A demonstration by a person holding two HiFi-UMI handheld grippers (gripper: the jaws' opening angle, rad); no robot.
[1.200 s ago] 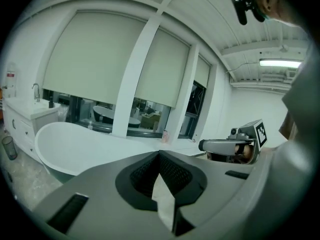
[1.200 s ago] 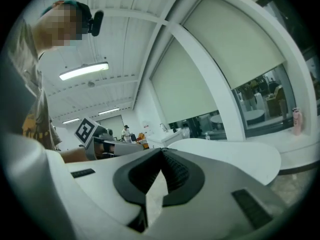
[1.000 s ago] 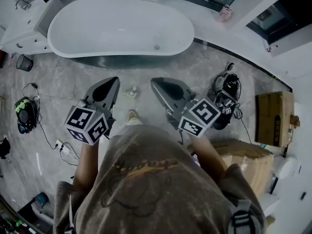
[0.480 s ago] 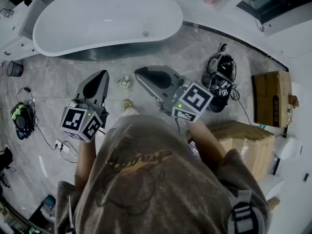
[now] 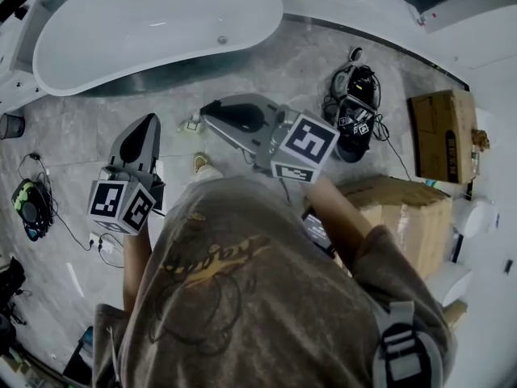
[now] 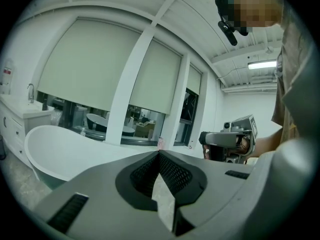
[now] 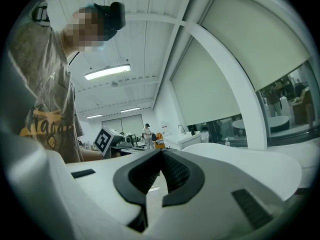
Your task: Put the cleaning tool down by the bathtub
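Note:
The white oval bathtub (image 5: 153, 23) fills the top left of the head view and shows again in the left gripper view (image 6: 60, 151). A small white object (image 5: 194, 122) lies on the grey floor just below the tub; what it is I cannot tell. My left gripper (image 5: 150, 120) points toward the tub, its jaws shut and empty (image 6: 159, 153). My right gripper (image 5: 206, 107) is turned left over the floor near that object, also shut with nothing in it (image 7: 161, 151). No cleaning tool is in either gripper.
A black device with coiled cables (image 5: 355, 120) sits on the floor at the right. Cardboard boxes (image 5: 440, 148) stand at the far right. A black bin (image 5: 10, 125) and a green-black device (image 5: 32, 200) are at the left. My shoe (image 5: 199, 162) shows between the grippers.
The right gripper has swung left and forward, toward the floor below the tub. The left gripper has drifted a little left. Both stay shut and empty.

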